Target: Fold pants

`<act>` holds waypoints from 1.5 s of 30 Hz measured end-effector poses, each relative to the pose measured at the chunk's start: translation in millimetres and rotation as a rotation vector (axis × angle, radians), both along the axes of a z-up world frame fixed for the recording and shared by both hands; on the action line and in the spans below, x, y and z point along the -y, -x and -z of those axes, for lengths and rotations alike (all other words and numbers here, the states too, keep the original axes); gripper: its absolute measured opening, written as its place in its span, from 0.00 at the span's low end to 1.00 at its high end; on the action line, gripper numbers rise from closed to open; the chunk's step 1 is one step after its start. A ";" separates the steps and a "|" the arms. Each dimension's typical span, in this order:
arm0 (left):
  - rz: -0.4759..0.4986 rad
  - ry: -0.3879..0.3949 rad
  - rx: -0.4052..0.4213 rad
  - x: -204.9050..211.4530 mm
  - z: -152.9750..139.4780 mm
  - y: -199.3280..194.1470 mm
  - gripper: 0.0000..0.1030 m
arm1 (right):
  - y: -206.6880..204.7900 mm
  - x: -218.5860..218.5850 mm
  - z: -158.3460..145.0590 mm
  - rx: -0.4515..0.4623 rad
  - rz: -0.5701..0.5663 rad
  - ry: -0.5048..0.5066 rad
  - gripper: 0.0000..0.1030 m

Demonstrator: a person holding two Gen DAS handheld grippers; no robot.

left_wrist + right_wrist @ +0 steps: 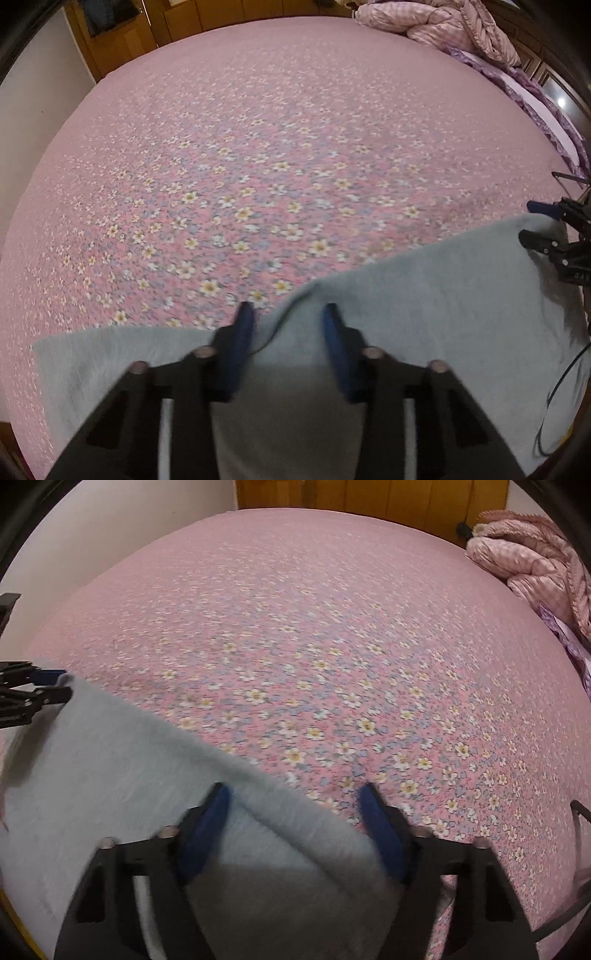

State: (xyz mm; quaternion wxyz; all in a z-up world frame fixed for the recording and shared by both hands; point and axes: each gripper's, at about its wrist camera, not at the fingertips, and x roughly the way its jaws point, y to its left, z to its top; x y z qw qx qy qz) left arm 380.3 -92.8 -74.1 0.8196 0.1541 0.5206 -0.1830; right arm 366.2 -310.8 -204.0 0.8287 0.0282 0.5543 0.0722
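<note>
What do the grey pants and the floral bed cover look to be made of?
Pants: probably a soft brushed knit such as fleece or sweatshirt cotton. The surface is matte and fuzzy, and the edge drapes thick and rounded; blur hides the weave.
Bed cover: seems a thin printed woven cloth, maybe cotton. It is matte, lies flat and taut, and shows small daisies on pink; the fibre cannot be told.

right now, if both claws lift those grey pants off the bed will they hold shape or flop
Probably flop: the grey pants already drape in soft folds, with a raised crease at the left claw. They look like fuzzy fleece, so likely light and not slippery against the floral bedsheet. The unheld middle between the left claw and the right claw would likely sag.
</note>
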 end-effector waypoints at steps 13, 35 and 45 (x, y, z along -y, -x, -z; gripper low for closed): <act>-0.104 0.179 0.080 -27.5 -52.1 51.8 0.04 | 57.6 -14.4 -71.5 0.088 -0.018 -0.087 0.05; -0.210 0.339 0.163 -85.4 -107.0 250.2 0.04 | 201.4 -53.7 -151.9 0.306 -0.046 -0.064 0.05; -0.242 0.321 0.037 -100.9 -57.6 299.7 0.04 | 246.0 -71.2 -113.9 0.175 -0.059 -0.073 0.05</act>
